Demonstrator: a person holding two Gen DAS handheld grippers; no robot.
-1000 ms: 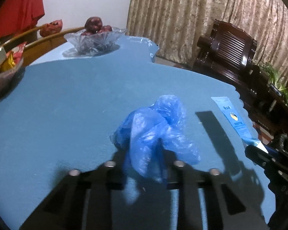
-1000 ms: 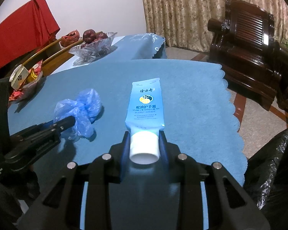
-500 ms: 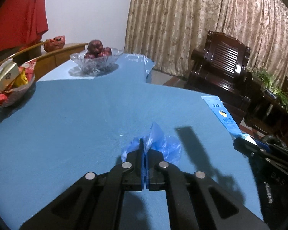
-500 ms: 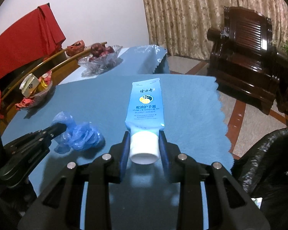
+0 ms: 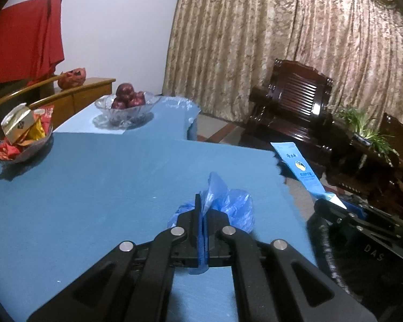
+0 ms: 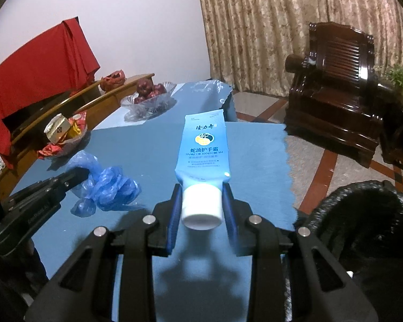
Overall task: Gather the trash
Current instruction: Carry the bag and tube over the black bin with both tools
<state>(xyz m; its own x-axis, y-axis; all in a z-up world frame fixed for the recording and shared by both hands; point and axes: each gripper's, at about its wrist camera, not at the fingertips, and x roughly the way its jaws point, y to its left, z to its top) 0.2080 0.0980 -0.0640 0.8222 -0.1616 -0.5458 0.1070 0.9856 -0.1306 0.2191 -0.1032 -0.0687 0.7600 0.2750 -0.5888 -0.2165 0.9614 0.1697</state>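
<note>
My left gripper (image 5: 201, 204) is shut on a crumpled blue plastic bag (image 5: 228, 206) and holds it above the blue table (image 5: 94, 187). The bag also shows in the right wrist view (image 6: 107, 185), hanging from the left gripper (image 6: 78, 174). My right gripper (image 6: 201, 190) is shut on the white cap of a blue hand cream tube (image 6: 202, 147), lifted near the table's right edge. The tube also shows in the left wrist view (image 5: 298, 166). A black trash bag (image 6: 362, 214) sits low at the right, beyond the table edge.
A glass bowl of red fruit (image 5: 126, 104) stands at the table's far end. A glass bowl of snack packets (image 5: 21, 139) stands at the far left. A dark wooden armchair (image 6: 333, 86) and a potted plant (image 5: 368, 131) stand on the floor to the right.
My left gripper closed on the blue bag and lifted it off the table. My right gripper rose with the tube and moved toward the table's right edge.
</note>
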